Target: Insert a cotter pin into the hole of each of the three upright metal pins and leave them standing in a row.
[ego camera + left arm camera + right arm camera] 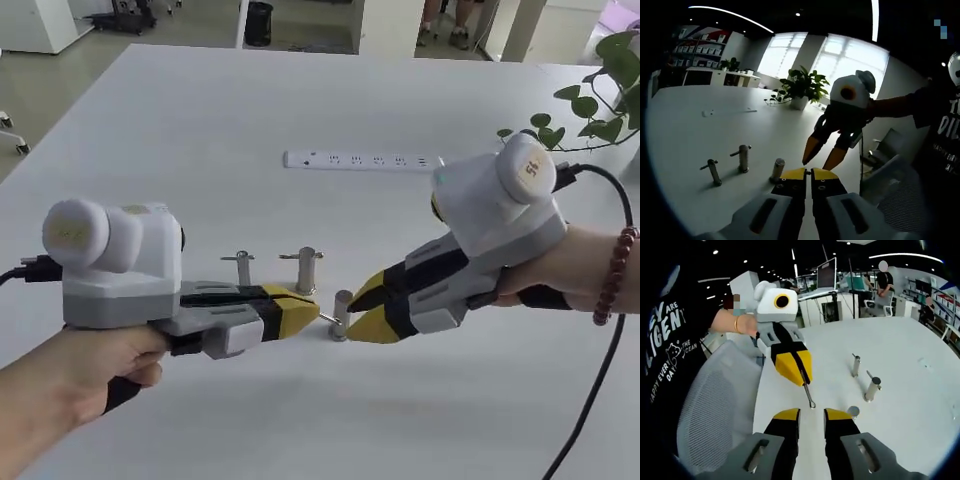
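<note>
left claw point(314, 316) yellow and black, pins point(306, 270) silver.

White counter point(200, 130), matte. White power strip point(362, 160) lies flat mid-counter, long side across head view, sockets in row. Leafy green plant point(600, 95) at counter's far right edge; left gripper view shows it in white pot point(800, 102). Black bin point(258, 22) on floor beyond far edge. Grey mesh chair point(715, 405) beside counter. Monitor point(826, 274) on far desk, person point(884, 282) seated near it. Large windows point(850, 60); shelves point(695, 50) along back wall.
</note>
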